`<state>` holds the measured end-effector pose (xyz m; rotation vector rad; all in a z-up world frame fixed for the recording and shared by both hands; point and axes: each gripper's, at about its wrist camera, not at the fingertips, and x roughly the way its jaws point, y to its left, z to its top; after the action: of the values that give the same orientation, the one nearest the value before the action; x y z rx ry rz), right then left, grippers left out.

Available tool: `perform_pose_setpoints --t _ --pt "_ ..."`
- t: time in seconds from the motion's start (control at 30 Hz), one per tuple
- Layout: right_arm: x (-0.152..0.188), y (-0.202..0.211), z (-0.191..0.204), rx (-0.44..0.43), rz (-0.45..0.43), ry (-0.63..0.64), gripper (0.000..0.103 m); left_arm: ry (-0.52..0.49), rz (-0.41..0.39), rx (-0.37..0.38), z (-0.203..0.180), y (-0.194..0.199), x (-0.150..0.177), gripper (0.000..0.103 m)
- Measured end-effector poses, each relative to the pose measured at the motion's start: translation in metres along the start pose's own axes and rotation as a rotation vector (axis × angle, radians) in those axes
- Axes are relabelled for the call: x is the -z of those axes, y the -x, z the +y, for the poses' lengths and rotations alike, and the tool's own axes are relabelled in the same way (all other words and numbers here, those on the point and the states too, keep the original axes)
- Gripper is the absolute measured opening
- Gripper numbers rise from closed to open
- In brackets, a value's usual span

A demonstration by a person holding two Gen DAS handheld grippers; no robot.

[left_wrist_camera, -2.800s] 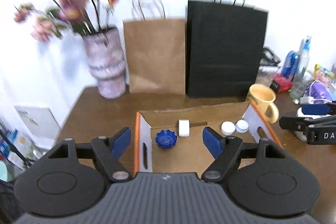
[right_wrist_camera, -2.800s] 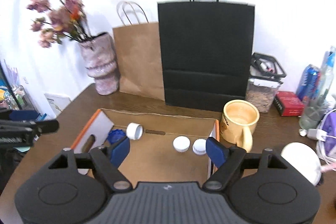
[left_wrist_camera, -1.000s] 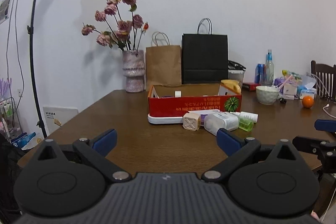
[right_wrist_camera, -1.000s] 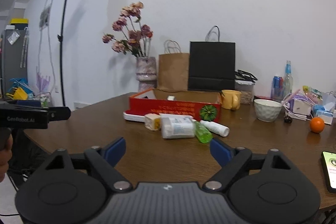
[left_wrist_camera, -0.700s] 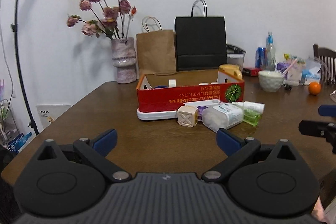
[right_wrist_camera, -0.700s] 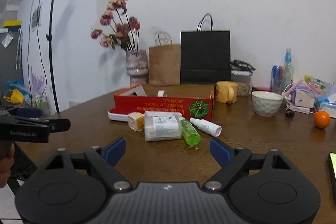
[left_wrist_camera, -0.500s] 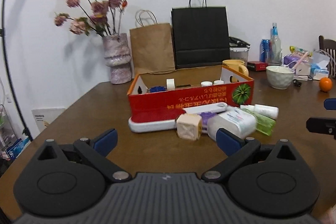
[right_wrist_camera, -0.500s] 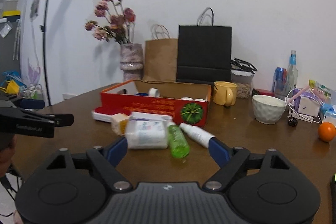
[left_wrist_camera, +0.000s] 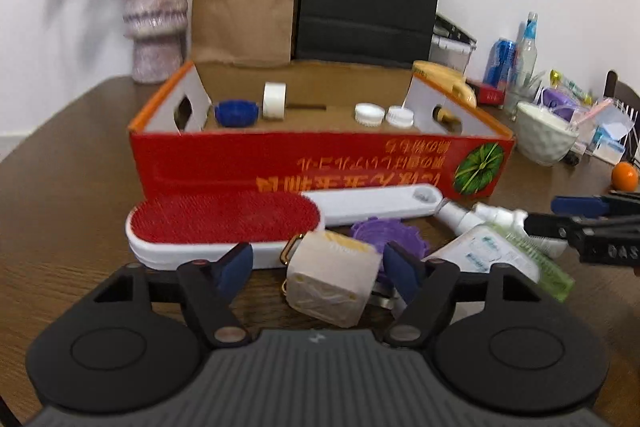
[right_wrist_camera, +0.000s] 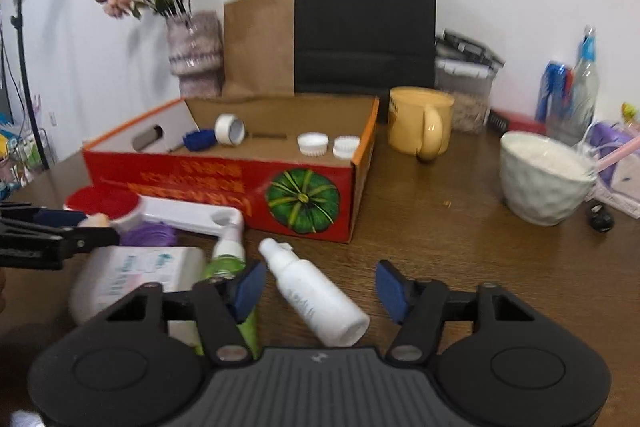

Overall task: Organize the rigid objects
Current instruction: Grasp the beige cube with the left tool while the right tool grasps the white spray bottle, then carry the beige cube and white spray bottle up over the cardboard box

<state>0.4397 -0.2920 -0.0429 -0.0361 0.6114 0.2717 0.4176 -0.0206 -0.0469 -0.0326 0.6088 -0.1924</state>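
Left gripper [left_wrist_camera: 318, 267] open around the cube [left_wrist_camera: 332, 283]; right gripper [right_wrist_camera: 320, 287] open (bottle [right_wrist_camera: 312, 295] between): center before squeezing.

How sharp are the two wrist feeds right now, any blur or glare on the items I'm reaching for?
Left wrist: motion blur softens the cube and red box lettering; edges bow from the fisheye. Right wrist: white spray bottle mildly soft, bowl smeared. Lighting is even, no glare in either view.
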Motion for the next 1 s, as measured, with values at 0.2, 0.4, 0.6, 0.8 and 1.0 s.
perform_pose_setpoints --t 0.2,0.4,0.6,0.8,1.0 --pt "0.003 -0.020 -0.007 -0.033 0.042 -0.021 0.034 0.061 0.021 0.068 0.008 -0.008 0.004 0.058" --pt "0.005 -0.014 -0.003 -0.030 0.022 -0.030 0.030 0.014 0.005 0.009 -0.002 0.000 0.005 0.051" --pt "0.006 0.031 0.009 0.010 -0.073 -0.057 0.030 -0.020 -0.044 -0.018 -0.012 0.042 0.008 0.051" --pt "0.008 0.107 0.040 0.024 -0.189 -0.017 0.030 -0.019 -0.174 -0.088 -0.014 0.119 0.014 0.051" --pt "0.023 0.188 0.080 0.047 -0.332 0.013 0.029 -0.048 -0.388 -0.161 -0.024 0.222 0.031 0.051"
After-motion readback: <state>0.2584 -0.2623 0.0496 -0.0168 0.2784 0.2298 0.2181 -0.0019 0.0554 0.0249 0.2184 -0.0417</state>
